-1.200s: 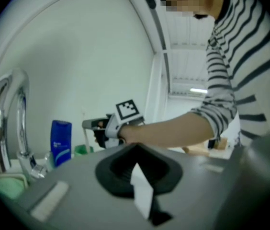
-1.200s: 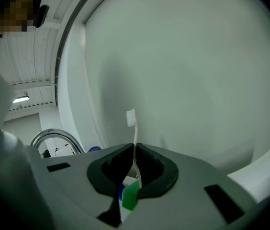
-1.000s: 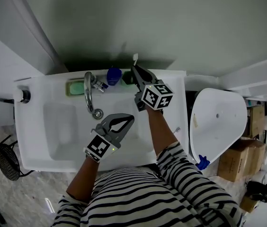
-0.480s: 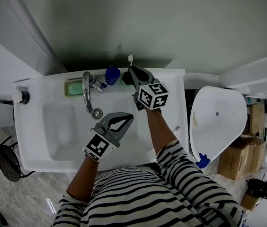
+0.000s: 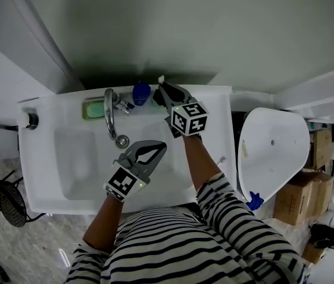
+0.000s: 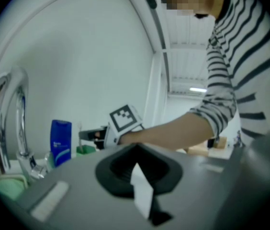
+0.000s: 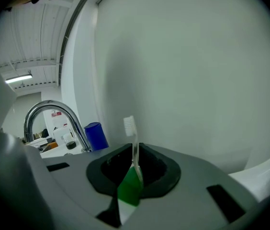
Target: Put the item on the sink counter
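A: Well, where is the toothbrush (image 7: 134,159) held?

B: It is clamped in the right tongs (image 5: 162,89), bristles up, over the back of the surface (image 5: 214,129), just beside the blue bottle (image 5: 141,93); the left tongs (image 5: 162,147) are seen closed on nothing, above the basin (image 5: 78,158).

A: And what could be spoiled?

B: The bottle could be knocked if the handle is swung; if let go on the rim, the brush could be rolled into the basin.
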`<state>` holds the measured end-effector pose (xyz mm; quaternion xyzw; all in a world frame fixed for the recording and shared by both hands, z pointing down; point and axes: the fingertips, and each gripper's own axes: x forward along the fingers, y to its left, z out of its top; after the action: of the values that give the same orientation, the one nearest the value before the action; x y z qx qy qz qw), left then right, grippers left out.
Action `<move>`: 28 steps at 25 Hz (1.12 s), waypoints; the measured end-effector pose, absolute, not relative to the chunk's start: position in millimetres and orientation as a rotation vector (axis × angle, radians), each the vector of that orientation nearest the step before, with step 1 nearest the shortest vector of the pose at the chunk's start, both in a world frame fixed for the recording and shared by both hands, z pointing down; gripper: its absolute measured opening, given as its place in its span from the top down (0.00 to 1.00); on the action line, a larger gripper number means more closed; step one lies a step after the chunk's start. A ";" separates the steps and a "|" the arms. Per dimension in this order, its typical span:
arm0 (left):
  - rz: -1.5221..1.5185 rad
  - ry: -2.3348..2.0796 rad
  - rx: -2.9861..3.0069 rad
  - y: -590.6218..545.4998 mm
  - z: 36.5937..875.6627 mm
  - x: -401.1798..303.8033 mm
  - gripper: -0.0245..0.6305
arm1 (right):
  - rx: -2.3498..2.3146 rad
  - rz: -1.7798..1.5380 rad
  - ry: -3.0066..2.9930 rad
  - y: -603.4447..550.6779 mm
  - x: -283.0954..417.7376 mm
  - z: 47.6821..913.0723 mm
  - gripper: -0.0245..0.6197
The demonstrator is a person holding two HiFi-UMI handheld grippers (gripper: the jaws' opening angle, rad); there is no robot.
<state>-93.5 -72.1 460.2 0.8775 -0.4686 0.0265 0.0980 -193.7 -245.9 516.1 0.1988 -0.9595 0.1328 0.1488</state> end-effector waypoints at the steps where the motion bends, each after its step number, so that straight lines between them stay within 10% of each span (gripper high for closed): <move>1: 0.080 -1.384 2.595 -72.0 460.0 -92.9 0.95 | 0.569 0.385 -2.755 -246.0 -193.6 516.2 0.92; 28: 0.076 -1.267 2.690 -65.6 445.3 -33.6 0.95 | 0.636 0.129 -2.738 -194.4 -65.2 437.5 0.94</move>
<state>-33.6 -65.6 445.3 0.9012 -0.4244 0.0255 0.0835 -65.2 -194.4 437.5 0.2231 -0.9600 0.0451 0.1630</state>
